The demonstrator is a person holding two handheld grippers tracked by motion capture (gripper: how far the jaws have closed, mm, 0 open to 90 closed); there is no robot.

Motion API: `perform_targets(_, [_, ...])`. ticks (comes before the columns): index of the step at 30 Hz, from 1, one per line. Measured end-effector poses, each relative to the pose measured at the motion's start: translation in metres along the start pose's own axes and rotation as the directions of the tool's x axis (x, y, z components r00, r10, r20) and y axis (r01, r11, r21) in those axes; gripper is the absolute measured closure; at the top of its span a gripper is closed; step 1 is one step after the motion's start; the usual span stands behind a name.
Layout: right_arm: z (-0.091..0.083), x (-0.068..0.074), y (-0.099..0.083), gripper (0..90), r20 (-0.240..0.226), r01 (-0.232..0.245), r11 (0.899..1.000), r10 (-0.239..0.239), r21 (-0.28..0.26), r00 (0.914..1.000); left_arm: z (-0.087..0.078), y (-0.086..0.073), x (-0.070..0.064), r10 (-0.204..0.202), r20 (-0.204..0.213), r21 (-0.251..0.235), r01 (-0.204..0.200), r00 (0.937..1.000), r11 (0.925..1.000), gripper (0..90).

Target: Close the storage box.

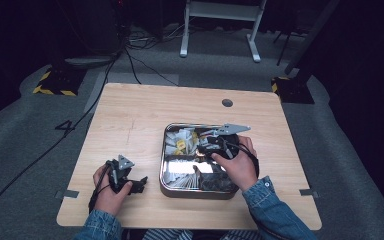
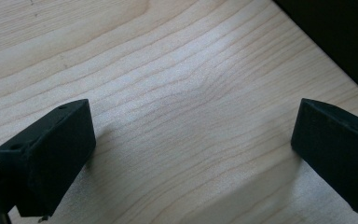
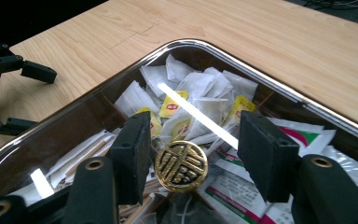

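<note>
While the right tool hangs unclenched inside the tray, a gold coin lies between its jaws; the left tool gapes over bare worktop.

gold coin between parted jaws, metal tray

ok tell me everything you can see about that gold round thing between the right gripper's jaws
The gold medallion is a round, shiny disc that looks like metal, with a raised gold character on a dark face and a bright rim. It sits tilted up inside the metal tray, resting on paper packets and tea bags. The right hand-held gripper is open, its jaws on either side of the disc; contact is unclear.
</note>
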State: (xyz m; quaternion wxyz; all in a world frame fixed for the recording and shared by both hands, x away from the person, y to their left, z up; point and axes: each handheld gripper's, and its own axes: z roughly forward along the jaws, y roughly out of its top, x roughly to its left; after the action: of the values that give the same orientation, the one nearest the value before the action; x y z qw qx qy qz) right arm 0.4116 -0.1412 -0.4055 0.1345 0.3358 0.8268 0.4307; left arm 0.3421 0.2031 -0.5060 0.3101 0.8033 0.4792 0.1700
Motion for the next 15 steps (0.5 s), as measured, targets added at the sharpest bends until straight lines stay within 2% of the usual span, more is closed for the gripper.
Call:
perform_targets(7, [-0.018, -0.013, 0.003, 43.7, 0.011, 0.013, 1.0, -0.013, -0.013, 0.9999, 0.0, 0.0, 0.0, 0.0, -0.001, -0.001, 0.0, 1.0, 1.0, 0.1])
perform_targets(15, [-0.048, -0.033, -0.004, 42.3, 0.028, -0.004, 0.999, 0.005, -0.052, 0.9996, -0.002, -0.002, 0.002, -0.004, 0.004, -0.001, 0.004, 1.0, 1.0, 0.2])
